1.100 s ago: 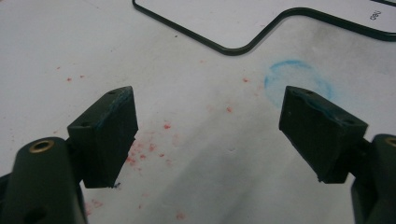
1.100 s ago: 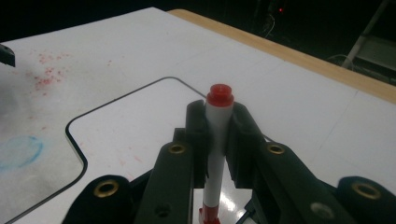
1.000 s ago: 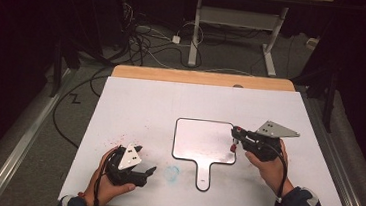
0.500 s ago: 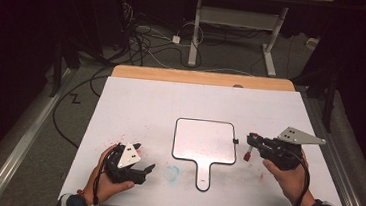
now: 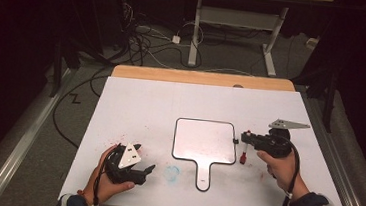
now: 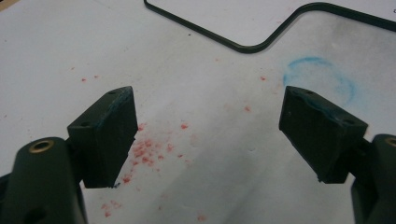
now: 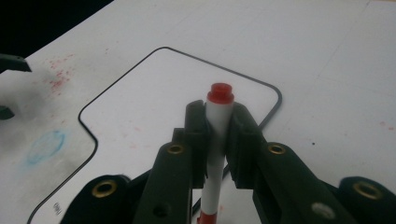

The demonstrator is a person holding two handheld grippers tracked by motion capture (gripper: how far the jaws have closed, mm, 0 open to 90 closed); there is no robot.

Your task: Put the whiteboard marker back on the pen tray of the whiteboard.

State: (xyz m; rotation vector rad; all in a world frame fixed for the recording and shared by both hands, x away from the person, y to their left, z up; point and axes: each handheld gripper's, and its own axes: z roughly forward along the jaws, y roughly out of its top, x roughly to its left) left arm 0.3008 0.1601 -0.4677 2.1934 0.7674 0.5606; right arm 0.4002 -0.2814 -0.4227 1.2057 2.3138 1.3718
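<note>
My right gripper [image 5: 244,138] is shut on a white marker with red ends [image 5: 242,156], just off the right edge of the small handled whiteboard [image 5: 203,141]. The marker hangs roughly upright, its lower end close to the table. In the right gripper view the marker [image 7: 218,122] stands clamped between the jaws of the right gripper [image 7: 218,116], with the whiteboard [image 7: 154,107] beyond it. My left gripper [image 5: 143,172] rests open at the table's front left. In the left gripper view, the left gripper [image 6: 210,116] holds nothing, and the whiteboard's black rim [image 6: 243,46] curves ahead.
The white table sheet [image 5: 145,105] carries a blue smudged ring [image 5: 171,172] beside the board's handle [image 5: 203,177], and red specks [image 6: 149,151] under the left jaws. Past the wooden far edge [image 5: 203,78], cables and desk legs lie on the floor.
The right gripper with the marker swung right, away from the board's upper right corner, then came back a little to the left. The left gripper has stayed put.
</note>
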